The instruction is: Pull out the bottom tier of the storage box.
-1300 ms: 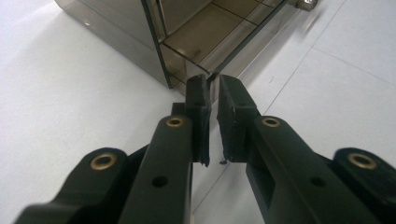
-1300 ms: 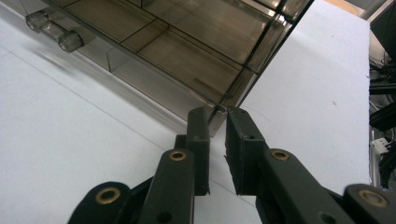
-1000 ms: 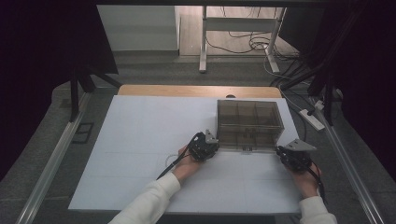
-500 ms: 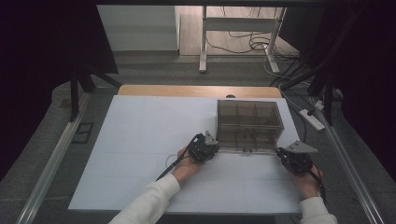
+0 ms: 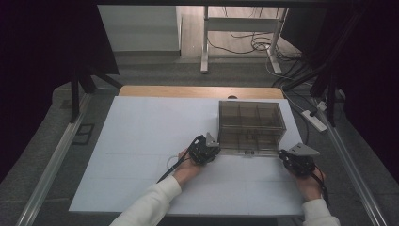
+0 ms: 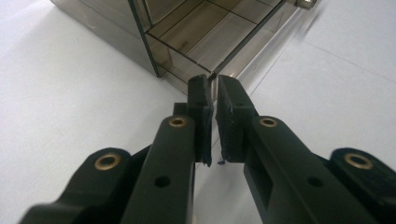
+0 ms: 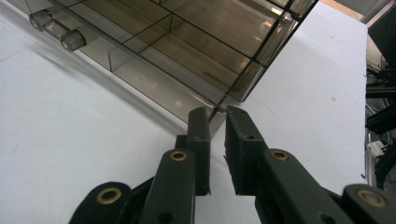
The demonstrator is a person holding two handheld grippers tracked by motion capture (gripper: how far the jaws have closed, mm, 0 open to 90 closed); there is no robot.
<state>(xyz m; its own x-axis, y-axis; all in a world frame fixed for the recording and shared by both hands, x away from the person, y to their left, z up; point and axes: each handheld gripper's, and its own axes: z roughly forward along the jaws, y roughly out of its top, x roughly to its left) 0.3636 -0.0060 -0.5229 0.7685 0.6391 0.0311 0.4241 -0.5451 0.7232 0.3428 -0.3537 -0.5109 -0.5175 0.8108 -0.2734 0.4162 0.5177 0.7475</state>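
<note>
A smoky transparent compartment box [image 5: 251,126] sits on the right half of the white table [image 5: 141,141], its near long side facing the person. Thin walls split the inside into small cells.

The left gripper [image 5: 204,149] is at the box's near left corner. In the left gripper view its 2 black jaws are drawn almost together, with only a thin slit between them, and a thin clear edge at the box corner [image 6: 187,42] – the lid's edge, as far as I can tell – runs right into that slit at the fingertips [image 6: 200,88]. The jaws look clamped on it.

The right gripper [image 5: 292,157] is at the near right corner of the box. In the right gripper view the jaws stand a little wider than the left pair, and the thin corner edge of the box [image 7: 187,42] comes down between the tips of the fingers [image 7: 198,121]. Whether the pads press on the edge or just straddle it cannot be told here.

A small clear latch [image 7: 56,30] with 2 rounded knobs sticks out of the box's front wall, and it shows as a small mark at the middle of the near side in the high view [image 5: 249,152].

Both hands [image 5: 187,170] rest low on the table – white sleeves [image 5: 150,207] come in from the bottom edge.
</note>
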